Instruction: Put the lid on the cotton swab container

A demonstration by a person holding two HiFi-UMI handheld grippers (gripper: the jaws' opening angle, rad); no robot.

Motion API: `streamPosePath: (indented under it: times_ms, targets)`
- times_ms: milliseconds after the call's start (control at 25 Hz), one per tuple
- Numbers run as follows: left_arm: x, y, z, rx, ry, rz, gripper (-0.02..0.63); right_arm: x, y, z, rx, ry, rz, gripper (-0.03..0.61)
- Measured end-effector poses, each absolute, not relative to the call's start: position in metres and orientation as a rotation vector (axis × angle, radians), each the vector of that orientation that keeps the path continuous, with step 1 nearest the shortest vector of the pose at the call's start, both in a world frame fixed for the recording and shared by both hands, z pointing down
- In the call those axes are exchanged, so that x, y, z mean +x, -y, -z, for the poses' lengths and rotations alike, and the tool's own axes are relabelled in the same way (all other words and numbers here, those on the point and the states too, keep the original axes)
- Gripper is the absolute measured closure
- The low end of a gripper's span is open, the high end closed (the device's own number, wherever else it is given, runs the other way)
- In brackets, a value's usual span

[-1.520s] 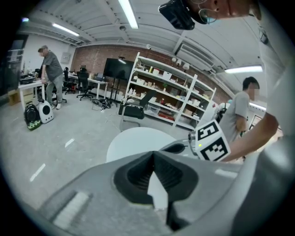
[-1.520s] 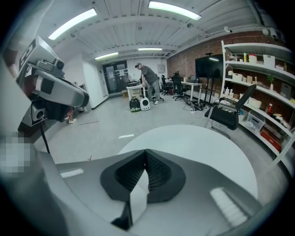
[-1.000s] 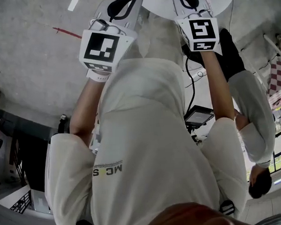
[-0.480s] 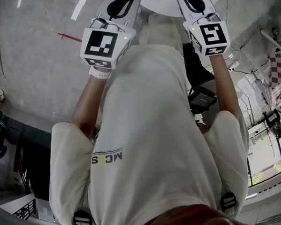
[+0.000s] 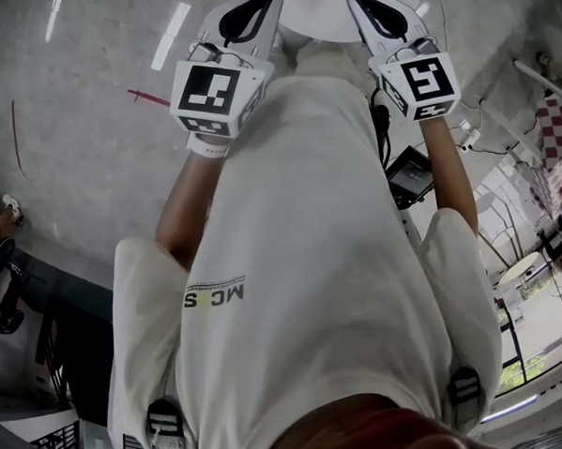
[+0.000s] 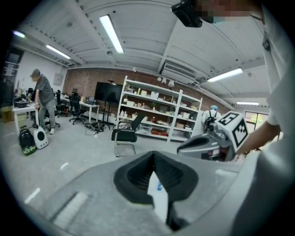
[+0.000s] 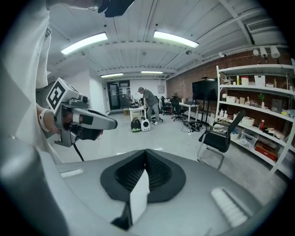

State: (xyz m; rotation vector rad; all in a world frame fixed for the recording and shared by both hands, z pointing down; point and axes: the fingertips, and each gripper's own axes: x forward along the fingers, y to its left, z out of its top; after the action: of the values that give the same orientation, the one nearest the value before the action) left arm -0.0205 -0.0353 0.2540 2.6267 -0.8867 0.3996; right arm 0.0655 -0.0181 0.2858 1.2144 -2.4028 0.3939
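No cotton swab container or lid shows in any view. In the head view both grippers are held out in front of the person's white shirt (image 5: pixel 302 265), near the edge of a white round table (image 5: pixel 326 15). My left gripper (image 5: pixel 249 12) is shut with nothing between its black pads. My right gripper (image 5: pixel 375 9) is also shut and empty. In the left gripper view my own jaws (image 6: pixel 154 177) point into an open room, with the right gripper (image 6: pixel 207 143) beside them. In the right gripper view my jaws (image 7: pixel 145 175) meet in a line, and the left gripper (image 7: pixel 85 120) is at the left.
A black office chair (image 6: pixel 125 134) stands before tall shelves (image 6: pixel 156 108). A person (image 6: pixel 44 99) bends at a desk far off. A dark screen device (image 5: pixel 410 175) with cables lies on the grey floor to the right of the body.
Both grippers have drifted slightly up the head view and stayed shut. The view has shifted, and the person seen at the right edge earlier is out of sight now.
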Motion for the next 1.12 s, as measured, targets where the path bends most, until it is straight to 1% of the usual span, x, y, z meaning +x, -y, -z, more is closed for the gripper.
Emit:
streamPosePath:
  times_ms: [120, 360, 1120]
  targets:
    - [-0.012, 0.031, -0.242, 2.640, 0.895, -0.392, 0.614, 0.076, 0.011, -0.270, 1.229, 2.418, -0.406, 0.581]
    - [-0.023, 0.039, -0.233, 2.649, 0.921, -0.352, 0.614, 0.076, 0.007, -0.254, 1.218, 2.428, -0.385, 0.581]
    - [0.011, 0.014, -0.226, 2.694, 0.783, -0.322, 0.614, 0.064, -0.008, -0.263, 1.183, 2.449, -0.427, 0.581]
